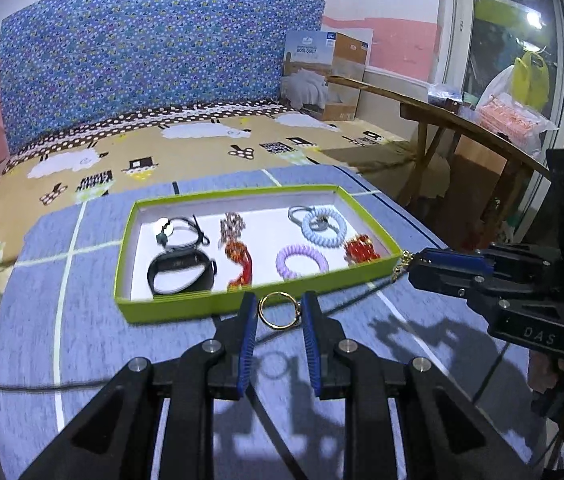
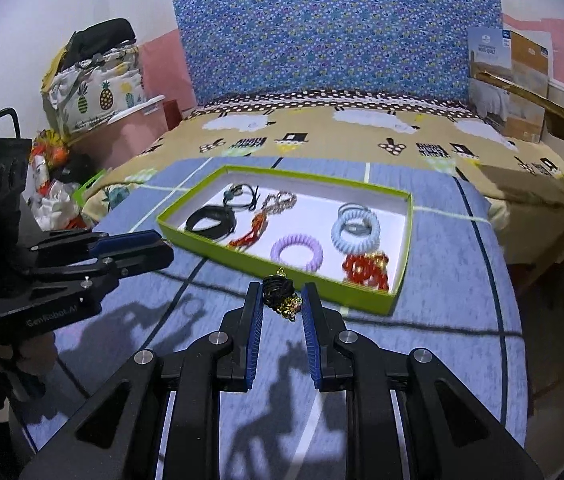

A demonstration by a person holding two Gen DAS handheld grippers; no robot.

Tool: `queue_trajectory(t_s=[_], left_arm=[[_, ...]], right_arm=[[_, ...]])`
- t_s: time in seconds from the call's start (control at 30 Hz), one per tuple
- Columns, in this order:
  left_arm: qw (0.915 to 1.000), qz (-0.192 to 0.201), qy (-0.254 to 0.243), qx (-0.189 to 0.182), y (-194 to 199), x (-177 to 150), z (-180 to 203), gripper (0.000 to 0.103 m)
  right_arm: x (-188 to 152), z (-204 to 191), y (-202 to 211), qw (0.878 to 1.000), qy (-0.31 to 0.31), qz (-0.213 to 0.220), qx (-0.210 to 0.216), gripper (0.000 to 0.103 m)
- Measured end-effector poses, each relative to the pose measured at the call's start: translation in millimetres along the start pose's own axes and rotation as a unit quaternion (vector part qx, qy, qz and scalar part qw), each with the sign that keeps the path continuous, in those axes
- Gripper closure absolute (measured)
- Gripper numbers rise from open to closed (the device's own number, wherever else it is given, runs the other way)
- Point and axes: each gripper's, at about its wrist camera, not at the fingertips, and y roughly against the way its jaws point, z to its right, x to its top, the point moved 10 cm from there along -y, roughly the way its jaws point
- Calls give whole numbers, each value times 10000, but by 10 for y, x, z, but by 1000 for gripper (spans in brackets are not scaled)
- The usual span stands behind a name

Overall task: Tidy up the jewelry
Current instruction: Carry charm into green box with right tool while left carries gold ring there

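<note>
A green tray (image 1: 169, 309) with a white floor sits on the blue mat and holds a black band (image 1: 181, 272), a purple coil tie (image 1: 302, 261), a light blue coil tie (image 1: 324, 226), red bead pieces (image 1: 362, 250) and more. My left gripper (image 1: 279, 314) is shut on a gold ring (image 1: 277, 314) just in front of the tray. My right gripper (image 2: 282, 300) is shut on a black-and-gold trinket (image 2: 282, 294) near the tray's front edge (image 2: 306, 286). It also shows at the right in the left wrist view (image 1: 418, 266), with a gold chain dangling.
The blue mat (image 1: 81, 352) lies on a bed with a sheep-print sheet (image 1: 201, 136) and a blue dotted headboard. A wooden table (image 1: 462, 124) with bags stands at the right. A quilt box (image 1: 322, 76) leans on the wall. Bags pile up left of the bed (image 2: 93, 80).
</note>
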Motion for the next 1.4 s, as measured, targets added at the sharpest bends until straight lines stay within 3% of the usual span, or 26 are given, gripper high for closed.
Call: queue_trajectory(t_s=[0.37, 0.87, 1.27, 1.4], left_arm=[[9999, -10, -33, 112, -439, 332, -193, 80], [9979, -621, -68, 181, -969, 178, -333, 80], [9977, -675, -92, 53, -1035, 138, -300, 80], [9978, -656, -100, 33, -1035, 145, -298, 80]], right_arm=[[338, 208, -436, 9999, -126, -83, -25, 83], [423, 378, -1165, 9977, -268, -615, -15, 83], [325, 418, -1330, 9953, -384, -883, -31, 83], [370, 438, -1248, 9963, -403, -750, -95, 75]])
